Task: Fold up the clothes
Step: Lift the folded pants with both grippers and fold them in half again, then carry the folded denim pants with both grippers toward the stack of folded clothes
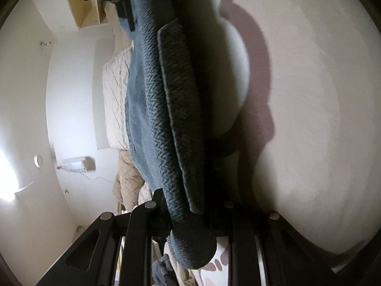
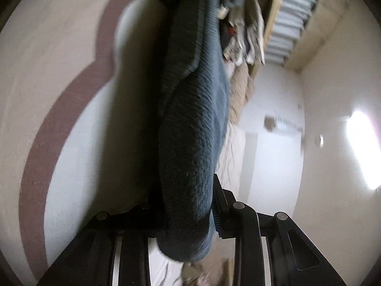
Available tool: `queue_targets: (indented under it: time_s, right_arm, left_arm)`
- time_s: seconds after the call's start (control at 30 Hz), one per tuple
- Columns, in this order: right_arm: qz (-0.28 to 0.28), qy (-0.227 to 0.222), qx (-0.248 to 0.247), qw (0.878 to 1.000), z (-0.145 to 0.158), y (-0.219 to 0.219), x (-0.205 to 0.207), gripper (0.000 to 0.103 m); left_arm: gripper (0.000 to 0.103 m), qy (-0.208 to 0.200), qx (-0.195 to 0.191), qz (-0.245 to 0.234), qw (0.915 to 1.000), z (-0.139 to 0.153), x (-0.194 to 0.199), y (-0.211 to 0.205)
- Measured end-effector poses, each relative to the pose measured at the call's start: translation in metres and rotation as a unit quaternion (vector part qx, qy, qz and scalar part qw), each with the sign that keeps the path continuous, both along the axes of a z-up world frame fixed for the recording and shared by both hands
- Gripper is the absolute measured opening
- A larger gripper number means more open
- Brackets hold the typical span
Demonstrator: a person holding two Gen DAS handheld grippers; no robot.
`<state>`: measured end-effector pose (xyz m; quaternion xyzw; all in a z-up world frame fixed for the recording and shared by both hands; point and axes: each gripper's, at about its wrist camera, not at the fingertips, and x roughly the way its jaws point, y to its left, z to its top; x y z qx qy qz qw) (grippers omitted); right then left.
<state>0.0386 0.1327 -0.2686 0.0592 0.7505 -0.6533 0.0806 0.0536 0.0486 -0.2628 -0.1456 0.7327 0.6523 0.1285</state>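
1. Two grippers share one dark blue knitted garment (image 1: 152, 109), stretched between them above the pale surface with a mauve band (image 1: 321, 95).
2. Left gripper (image 1: 190, 217) pinches one end, jaws narrow on the bunched cloth.
3. Its long axis runs straight ahead to the other claw, seen far along it.
4. Right gripper (image 2: 188, 217) clamps the opposite end likewise, neither hand nearer.

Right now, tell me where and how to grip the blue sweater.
Grip the blue sweater at its two ends, as the left gripper and right gripper do, from opposite sides. It hangs stretched between them, folded lengthwise, so end grips likely keep it taut.
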Motion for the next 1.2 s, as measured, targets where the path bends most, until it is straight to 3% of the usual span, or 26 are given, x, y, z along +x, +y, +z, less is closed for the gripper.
queue_targets:
  time_s: [0.07,0.13,0.2,0.27,0.33,0.43,0.5,0.67,0.8,0.97,1.13,1.2]
  right_arm:
    - [-0.008,-0.037,-0.002,0.999,0.003,0.001,-0.012,0.029]
    - [-0.032,-0.089,-0.009,0.995,0.007,-0.003,-0.027,0.021]
    - [-0.059,-0.129,-0.027,0.990,0.022,-0.010,-0.038,0.017]
    - [-0.076,-0.155,-0.034,0.984,0.043,-0.017,-0.047,0.015]
    - [-0.079,-0.158,-0.022,0.984,0.070,-0.024,-0.056,0.014]
    - [-0.087,-0.148,-0.009,0.985,0.130,-0.041,-0.079,0.013]
    - [-0.104,-0.145,-0.029,0.983,0.182,-0.061,-0.093,0.013]
    - [-0.112,-0.129,-0.089,0.981,0.292,-0.125,-0.113,0.013]
    - [-0.095,-0.125,-0.131,0.979,0.348,-0.183,-0.119,0.013]
    - [-0.049,-0.138,-0.175,0.974,0.386,-0.268,-0.124,0.013]
    - [-0.012,-0.131,-0.249,0.960,0.393,-0.347,-0.155,0.013]
    - [-0.014,-0.130,-0.273,0.953,0.391,-0.368,-0.175,0.013]
  left_arm:
    - [0.020,-0.019,0.025,0.015,0.9994,0.007,-0.009,0.001]
    - [0.019,-0.049,0.065,0.034,0.9961,0.020,-0.017,0.000]
    - [0.019,-0.090,0.131,0.064,0.9853,0.048,-0.031,-0.006]
    - [0.017,-0.124,0.196,0.094,0.9682,0.077,-0.046,-0.013]
    - [0.016,-0.168,0.269,0.137,0.9384,0.110,-0.068,-0.024]
    - [0.015,-0.180,0.357,0.164,0.9019,0.168,-0.094,-0.044]
    - [0.015,-0.163,0.400,0.170,0.8859,0.216,-0.105,-0.068]
    - [0.015,-0.117,0.468,0.188,0.8558,0.311,-0.109,-0.143]
    - [0.015,-0.084,0.510,0.219,0.8278,0.373,-0.108,-0.223]
    - [0.015,-0.027,0.527,0.264,0.8074,0.410,-0.111,-0.307]
    - [0.016,0.037,0.576,0.310,0.7549,0.416,-0.145,-0.385]
    - [0.016,0.047,0.584,0.326,0.7418,0.411,-0.158,-0.402]
